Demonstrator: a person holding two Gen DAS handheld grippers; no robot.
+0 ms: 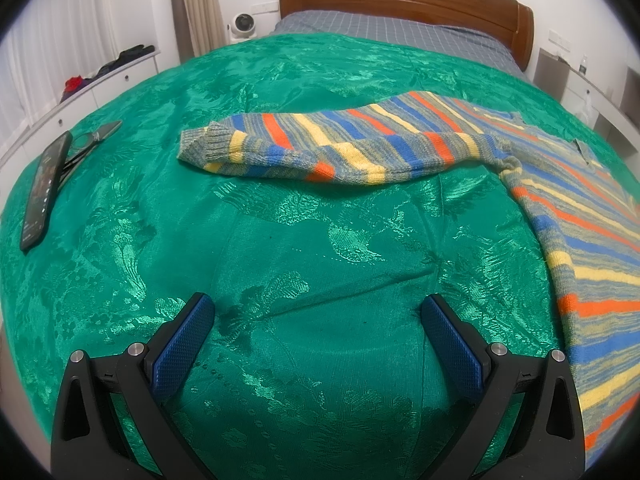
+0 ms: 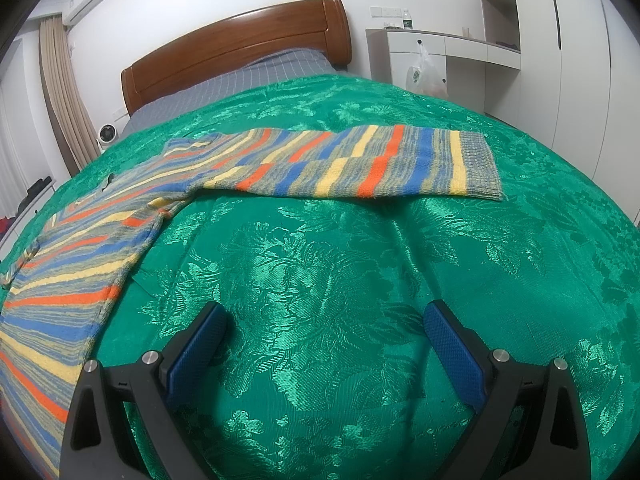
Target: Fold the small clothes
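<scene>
— Sweater [image 1: 400,140]: where does it lie?
— Flat on the green bedspread [image 1: 300,240], striped in blue, orange and yellow, both sleeves stretched out to the sides.
— And the left gripper [image 1: 316,312]?
— Jaws spread wide, holding nothing, over bare cloth. One sleeve [image 1: 304,152] lies ahead of it, well apart; the body runs along its right.
— The right gripper [image 2: 324,320]?
— Also spread apart and empty. The other sleeve [image 2: 360,164] lies ahead of it, its ribbed cuff [image 2: 476,164] further right, and the body runs down its left, near the left finger.
— Anything else?
— A phone [image 1: 44,188] rests on the bedspread far left of the left gripper.
</scene>
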